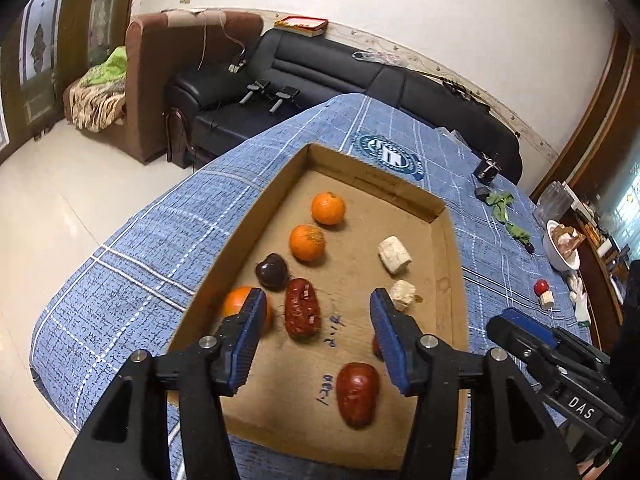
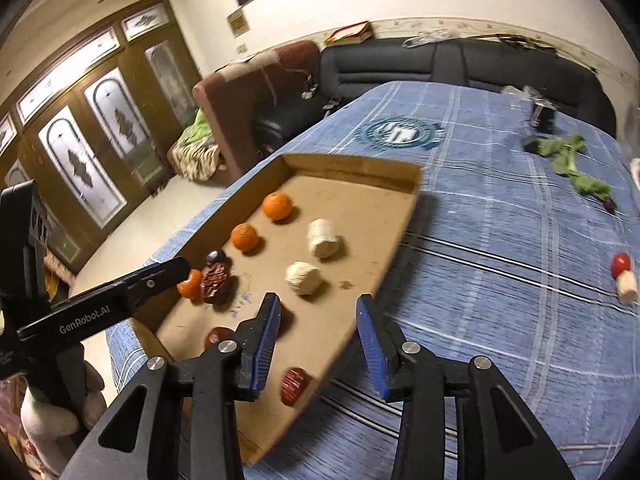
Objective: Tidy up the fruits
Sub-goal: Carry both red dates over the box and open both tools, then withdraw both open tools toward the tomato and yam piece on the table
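Hovering: left gripper (image 1: 318,312) parted, empty, above shallow brown cardboard tray (image 1: 450,280).
Right gripper (image 2: 316,320): parted, empty.
Advice: centre over wrinkled red date (image 1: 303,314) before closing.

Both wrist views look steeply down, close, sharing cardboard tray (image 1: 456,248).

Black sofa (image 1: 320,68), brown armchair (image 1: 160,60)

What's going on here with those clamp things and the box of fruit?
A person holds a two-finger gripper in each hand over a shallow cardboard tray on a blue cloth. Both the left gripper and the right gripper are open and hold nothing. In the tray lie oranges, red dates and pale chunks. A small red fruit lies outside on the cloth.
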`<state>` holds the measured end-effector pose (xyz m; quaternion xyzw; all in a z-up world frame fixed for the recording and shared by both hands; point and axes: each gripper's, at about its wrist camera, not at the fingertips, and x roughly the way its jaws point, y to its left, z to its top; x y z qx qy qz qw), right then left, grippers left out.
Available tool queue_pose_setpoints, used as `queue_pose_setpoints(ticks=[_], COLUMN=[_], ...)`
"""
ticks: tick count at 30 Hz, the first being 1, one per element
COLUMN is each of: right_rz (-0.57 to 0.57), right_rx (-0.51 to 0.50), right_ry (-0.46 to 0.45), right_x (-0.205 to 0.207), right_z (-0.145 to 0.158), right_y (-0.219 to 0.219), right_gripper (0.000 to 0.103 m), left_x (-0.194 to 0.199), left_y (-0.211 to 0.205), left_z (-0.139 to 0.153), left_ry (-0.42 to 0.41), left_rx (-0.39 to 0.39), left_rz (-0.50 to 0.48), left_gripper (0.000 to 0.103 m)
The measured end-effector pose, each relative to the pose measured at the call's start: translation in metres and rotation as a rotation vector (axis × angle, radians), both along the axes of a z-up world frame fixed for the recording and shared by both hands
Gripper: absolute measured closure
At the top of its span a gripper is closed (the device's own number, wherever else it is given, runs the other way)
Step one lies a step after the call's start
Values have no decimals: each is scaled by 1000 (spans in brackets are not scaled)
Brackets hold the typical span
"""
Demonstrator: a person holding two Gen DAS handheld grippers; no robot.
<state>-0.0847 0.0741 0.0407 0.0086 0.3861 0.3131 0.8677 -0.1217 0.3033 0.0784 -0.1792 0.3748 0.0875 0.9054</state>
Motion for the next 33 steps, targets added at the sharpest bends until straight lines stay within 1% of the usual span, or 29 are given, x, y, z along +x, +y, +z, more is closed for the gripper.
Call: queue_pose_setpoints(ticks=[2, 3, 4, 6, 8, 11, 14, 18, 23, 28, 31, 33], right_rz=[-26, -42, -61, -94, -130, -171, -200, -240, -294, -345, -379, -406], right_rx=[-3, -3, 1, 18, 38, 51, 45, 47, 58, 58, 34, 22], right_ry=[-7, -7, -2, 14, 30, 46, 36, 22, 37, 50, 48, 54], right_x=[-3, -3, -4, -3, -2, -1, -3, -5, -3, -1, 1, 3], right_z=[1, 0, -1, -4, -7, -11, -11, -10, -15, -21, -23, -24], right_y=[-14, -21, -31, -47, -66, -89, -108, -138, -173, -202, -220, -234], right_gripper=[55, 54, 53, 51, 50, 50, 50, 48, 46, 45, 45, 45], left_x=[1, 1, 2, 3, 4, 5, 7, 8, 12, 18, 21, 24], left_y=[-14, -20, -28, -48, -68, -92, -115, -139, -164, -179, -187, -189], left_z=[6, 8, 10, 16, 21, 25, 29, 33, 33, 32, 32, 34], left_ry=[-8, -10, -12, -15, -25, -29, -33, -35, -22, -14, -20, -37], left_rx=[43, 67, 97, 177, 234, 280, 316, 346, 376, 382, 350, 285], left_rz=[-15, -19, -22, -26, -50, -83, -115, -152, -195, -228, -269, -307], left_gripper=[44, 39, 34, 29, 29, 28, 29, 29, 29, 29, 29, 29])
